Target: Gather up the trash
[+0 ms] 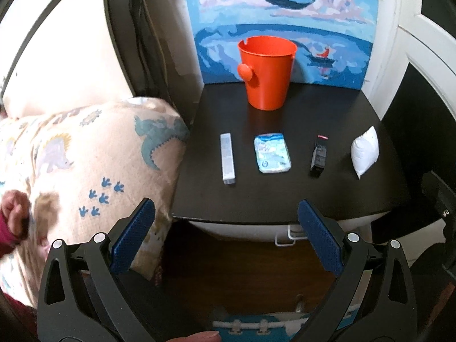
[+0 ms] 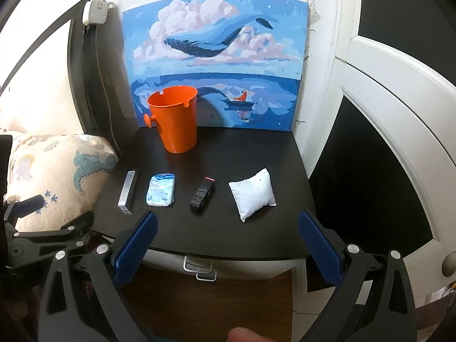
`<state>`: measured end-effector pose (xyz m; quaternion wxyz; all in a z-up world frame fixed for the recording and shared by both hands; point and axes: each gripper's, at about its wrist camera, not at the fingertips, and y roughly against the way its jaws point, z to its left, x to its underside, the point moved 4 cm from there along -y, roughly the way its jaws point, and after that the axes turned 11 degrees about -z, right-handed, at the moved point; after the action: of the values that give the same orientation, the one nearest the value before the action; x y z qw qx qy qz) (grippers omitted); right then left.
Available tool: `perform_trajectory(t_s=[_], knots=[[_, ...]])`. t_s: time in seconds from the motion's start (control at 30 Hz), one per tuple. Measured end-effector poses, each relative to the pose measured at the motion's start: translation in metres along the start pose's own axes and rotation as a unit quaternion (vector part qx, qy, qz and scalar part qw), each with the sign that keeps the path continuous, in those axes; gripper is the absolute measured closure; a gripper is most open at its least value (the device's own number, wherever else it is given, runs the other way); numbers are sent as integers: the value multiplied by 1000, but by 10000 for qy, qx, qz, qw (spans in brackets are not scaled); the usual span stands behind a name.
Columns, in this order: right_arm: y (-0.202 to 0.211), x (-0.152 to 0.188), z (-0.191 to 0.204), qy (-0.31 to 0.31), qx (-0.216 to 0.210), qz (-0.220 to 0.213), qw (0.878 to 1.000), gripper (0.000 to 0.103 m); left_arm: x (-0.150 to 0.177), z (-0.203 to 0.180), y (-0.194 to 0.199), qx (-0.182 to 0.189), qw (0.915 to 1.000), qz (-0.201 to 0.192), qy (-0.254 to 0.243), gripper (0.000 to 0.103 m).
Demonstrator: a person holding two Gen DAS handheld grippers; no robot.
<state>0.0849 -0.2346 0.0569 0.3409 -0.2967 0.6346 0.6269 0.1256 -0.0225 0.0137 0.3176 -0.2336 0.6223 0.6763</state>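
Observation:
An orange bin stands upright at the back of a dark bedside table. In a row in front of it lie a slim white box, a blue-and-white tissue pack, a small black box with a red end and a small white pillow-shaped pouch. My left gripper hangs open before the table's front edge. My right gripper is open too, just over the front edge. Neither holds anything.
A whale painting leans on the wall behind the bin. A dinosaur-print pillow lies left of the table. A white door frame stands on the right. Drawer handles hang under the tabletop. The left gripper's frame shows at lower left.

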Motion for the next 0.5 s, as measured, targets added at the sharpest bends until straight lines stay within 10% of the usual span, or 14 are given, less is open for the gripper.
perform_trajectory(t_s=[0.5], knots=[[-7, 4, 4, 17, -24, 129, 9999, 4, 2, -3, -9, 98, 9999, 67, 19, 5]])
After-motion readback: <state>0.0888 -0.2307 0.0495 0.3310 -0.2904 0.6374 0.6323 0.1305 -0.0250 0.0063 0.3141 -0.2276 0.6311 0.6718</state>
